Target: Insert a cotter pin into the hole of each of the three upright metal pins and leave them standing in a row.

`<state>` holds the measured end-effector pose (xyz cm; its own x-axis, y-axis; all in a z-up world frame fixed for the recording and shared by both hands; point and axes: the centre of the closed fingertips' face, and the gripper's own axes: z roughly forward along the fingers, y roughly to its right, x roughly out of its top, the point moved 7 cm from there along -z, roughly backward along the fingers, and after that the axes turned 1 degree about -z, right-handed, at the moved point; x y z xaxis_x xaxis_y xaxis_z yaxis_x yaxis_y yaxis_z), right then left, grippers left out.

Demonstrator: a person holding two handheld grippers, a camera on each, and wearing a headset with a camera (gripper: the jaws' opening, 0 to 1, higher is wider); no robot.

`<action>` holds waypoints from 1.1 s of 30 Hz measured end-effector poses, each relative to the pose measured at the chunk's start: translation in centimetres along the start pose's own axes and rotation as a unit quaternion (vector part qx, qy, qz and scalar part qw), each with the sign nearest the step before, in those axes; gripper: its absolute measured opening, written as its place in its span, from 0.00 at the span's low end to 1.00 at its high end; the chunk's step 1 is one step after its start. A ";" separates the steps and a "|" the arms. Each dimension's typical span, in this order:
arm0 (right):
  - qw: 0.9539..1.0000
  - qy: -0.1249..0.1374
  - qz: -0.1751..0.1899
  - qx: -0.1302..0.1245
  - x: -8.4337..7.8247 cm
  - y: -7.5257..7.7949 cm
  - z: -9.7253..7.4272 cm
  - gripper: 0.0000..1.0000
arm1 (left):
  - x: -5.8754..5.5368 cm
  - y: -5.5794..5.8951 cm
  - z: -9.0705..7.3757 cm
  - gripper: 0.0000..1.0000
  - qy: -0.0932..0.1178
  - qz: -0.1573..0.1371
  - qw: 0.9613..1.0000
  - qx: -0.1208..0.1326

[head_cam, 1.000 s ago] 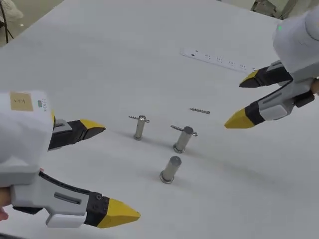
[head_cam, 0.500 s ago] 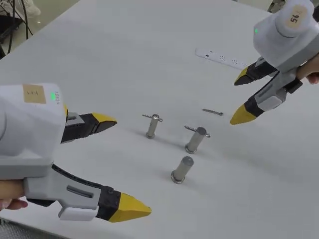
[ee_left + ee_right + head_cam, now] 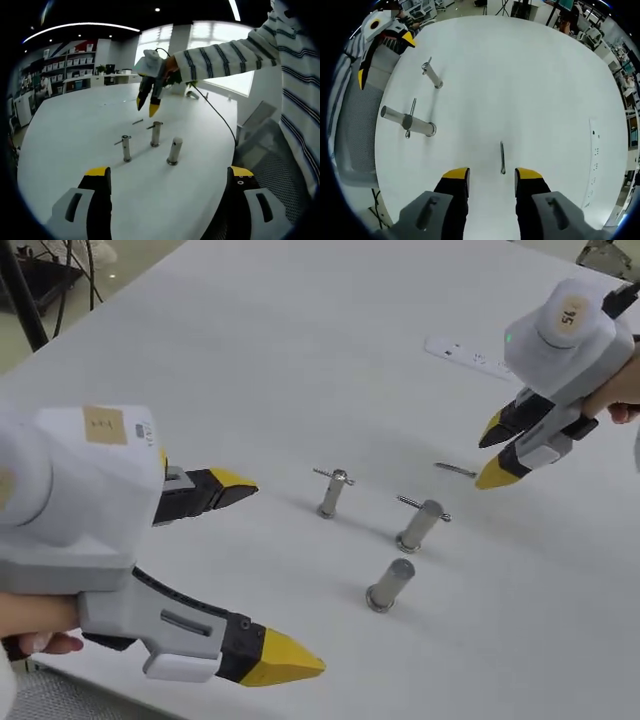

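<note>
Three upright metal pins stand on the white table. The far-left pin [image 3: 333, 493] [image 3: 125, 148] [image 3: 432, 75] and the middle pin [image 3: 420, 525] [image 3: 156, 133] [image 3: 407, 121] each carry a cotter pin through the top. The nearest pin [image 3: 390, 584] [image 3: 173, 151] has none. A loose cotter pin [image 3: 455, 470] [image 3: 137, 120] [image 3: 502, 157] lies flat just ahead of my right gripper [image 3: 496, 452] [image 3: 492, 175] [image 3: 148, 102], which is open and tilted down over it. My left gripper [image 3: 265, 575] [image 3: 170, 174] hovers wide open, empty, short of the pins.
A white power strip [image 3: 465, 353] [image 3: 594, 160] lies at the far side of the table, beyond the right gripper. The table edge runs close behind my left gripper. A striped sleeve [image 3: 225, 55] reaches in from the right.
My right gripper has come down and closer to the loose cotter pin. The head camera has shifted, so the whole scene sits further right. The pins have not moved.
</note>
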<state>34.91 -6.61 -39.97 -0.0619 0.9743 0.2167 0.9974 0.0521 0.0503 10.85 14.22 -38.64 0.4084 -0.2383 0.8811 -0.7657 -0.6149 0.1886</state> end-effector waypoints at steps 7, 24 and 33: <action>1.000 -0.012 0.000 -0.011 0.1 0.9 1.5 0.14 | 0.1 -0.1 0.1 0.82 0.007 -0.003 1.000 0.008; 0.999 -0.034 0.009 -0.002 -0.5 1.6 3.0 0.01 | -0.3 0.0 0.2 0.99 -0.028 0.022 0.999 0.012; 0.999 -0.032 0.007 -0.011 -0.7 1.7 3.1 0.00 | -0.6 0.6 0.4 0.99 -0.027 -0.017 0.999 -0.018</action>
<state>36.73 -6.49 -43.07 -0.0440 0.9869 0.1550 0.9970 0.0336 0.0695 10.34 13.68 -39.25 0.4608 -0.2588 0.8489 -0.7678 -0.5960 0.2351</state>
